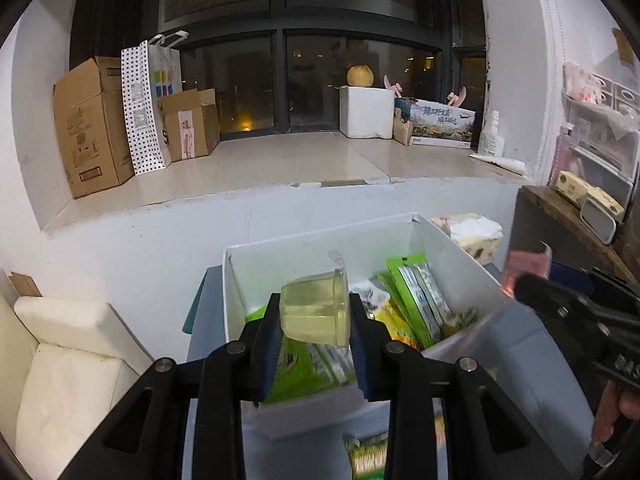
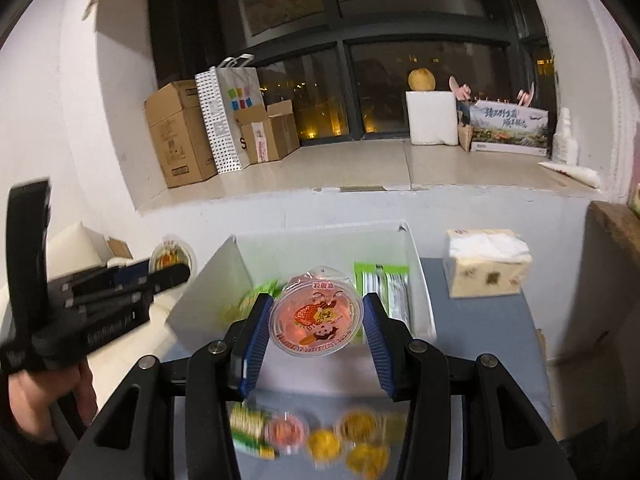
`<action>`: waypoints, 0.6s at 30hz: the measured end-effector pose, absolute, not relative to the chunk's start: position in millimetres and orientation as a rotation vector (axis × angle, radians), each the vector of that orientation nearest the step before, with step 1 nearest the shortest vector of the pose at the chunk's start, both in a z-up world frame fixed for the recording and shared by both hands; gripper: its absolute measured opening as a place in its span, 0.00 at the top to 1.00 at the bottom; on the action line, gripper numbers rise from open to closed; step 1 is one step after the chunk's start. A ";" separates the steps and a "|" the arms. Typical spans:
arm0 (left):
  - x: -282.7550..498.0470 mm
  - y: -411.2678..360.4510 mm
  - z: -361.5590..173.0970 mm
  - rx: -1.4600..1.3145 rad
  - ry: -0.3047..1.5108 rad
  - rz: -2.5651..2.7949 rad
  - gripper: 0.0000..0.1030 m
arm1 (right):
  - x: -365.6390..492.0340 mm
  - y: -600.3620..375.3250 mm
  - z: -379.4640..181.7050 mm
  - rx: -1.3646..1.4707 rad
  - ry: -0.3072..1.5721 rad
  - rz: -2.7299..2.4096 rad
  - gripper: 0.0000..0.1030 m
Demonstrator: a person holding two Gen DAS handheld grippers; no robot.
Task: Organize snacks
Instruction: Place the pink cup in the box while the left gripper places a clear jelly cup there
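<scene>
My left gripper (image 1: 314,322) is shut on a yellow-green jelly cup (image 1: 316,310), held on its side above the white box (image 1: 460,268). The box holds green snack packets (image 1: 420,300). My right gripper (image 2: 316,322) is shut on a pink strawberry jelly cup (image 2: 316,312), lid facing the camera, held above the near edge of the same white box (image 2: 208,280). The left gripper with its cup shows in the right wrist view (image 2: 170,266). The right gripper shows at the right in the left wrist view (image 1: 520,280). Several loose jelly cups (image 2: 360,436) and a green packet (image 2: 248,428) lie blurred on the grey table below.
A tissue pack (image 2: 486,262) stands on the grey table (image 2: 480,340) right of the box. A cream sofa (image 1: 68,360) is at the left. A wooden shelf (image 1: 568,216) is at the right. Cardboard boxes (image 1: 92,124) and a paper bag stand on the window ledge behind.
</scene>
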State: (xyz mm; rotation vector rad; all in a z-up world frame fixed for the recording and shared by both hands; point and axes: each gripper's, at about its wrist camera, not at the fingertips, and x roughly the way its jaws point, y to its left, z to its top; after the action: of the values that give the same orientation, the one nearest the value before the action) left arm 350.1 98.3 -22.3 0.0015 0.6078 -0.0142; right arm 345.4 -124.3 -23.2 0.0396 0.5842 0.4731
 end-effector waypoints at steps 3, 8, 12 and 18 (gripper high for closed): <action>366.3 99.2 -29.2 0.007 0.627 0.002 0.67 | 378.8 -116.9 -29.8 0.049 0.614 0.486 0.52; 388.1 102.2 -50.0 0.032 0.672 0.058 0.06 | 406.5 -106.2 -45.5 -0.015 0.655 0.467 0.34; 386.7 109.1 -55.0 0.003 0.663 0.048 0.00 | 409.9 -116.9 -51.1 0.054 0.626 0.470 0.01; 378.6 106.7 -55.2 -0.011 0.661 0.024 0.00 | 401.6 -124.6 -52.9 0.081 0.631 0.447 0.00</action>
State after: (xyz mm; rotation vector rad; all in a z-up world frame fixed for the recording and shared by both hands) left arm 378.6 106.7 -55.2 -0.0115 0.6611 0.0242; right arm 401.6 -124.6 -52.9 0.0807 0.6305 0.4475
